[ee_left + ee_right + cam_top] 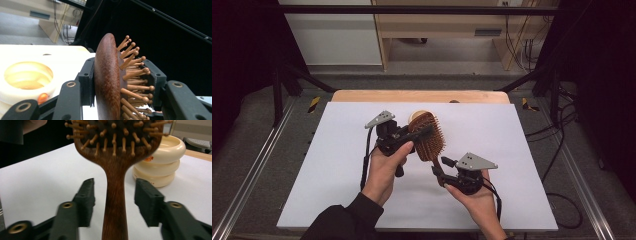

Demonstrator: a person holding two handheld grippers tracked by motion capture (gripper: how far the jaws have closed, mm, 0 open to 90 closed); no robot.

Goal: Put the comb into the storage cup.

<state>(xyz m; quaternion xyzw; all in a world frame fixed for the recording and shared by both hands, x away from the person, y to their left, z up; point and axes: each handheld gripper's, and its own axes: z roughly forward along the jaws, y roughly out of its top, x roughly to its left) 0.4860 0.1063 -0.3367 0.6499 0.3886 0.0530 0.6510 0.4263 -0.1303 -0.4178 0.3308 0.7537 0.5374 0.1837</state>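
Observation:
A dark wooden hairbrush point(430, 139) with peg bristles is held up above the white tabletop point(327, 170). My left gripper point(425, 130) is shut on the brush head, one pad on the smooth back and the other against the bristles point(135, 75). In the left gripper view the hairbrush point(107, 82) stands edge-on between the jaws of the left gripper point(121, 74). My right gripper point(439, 168) is at the handle's lower end. In the right gripper view the handle point(115, 202) passes between the jaws of the right gripper point(114, 193), with a gap on each side, so it is open.
A cream ribbed bowl point(160, 162) with an orange mark stands on the table behind the brush, also seen as the bowl point(27, 80) beside the left jaw and the bowl point(415, 116) at mid table. A wooden table edge point(419, 96) runs along the far side.

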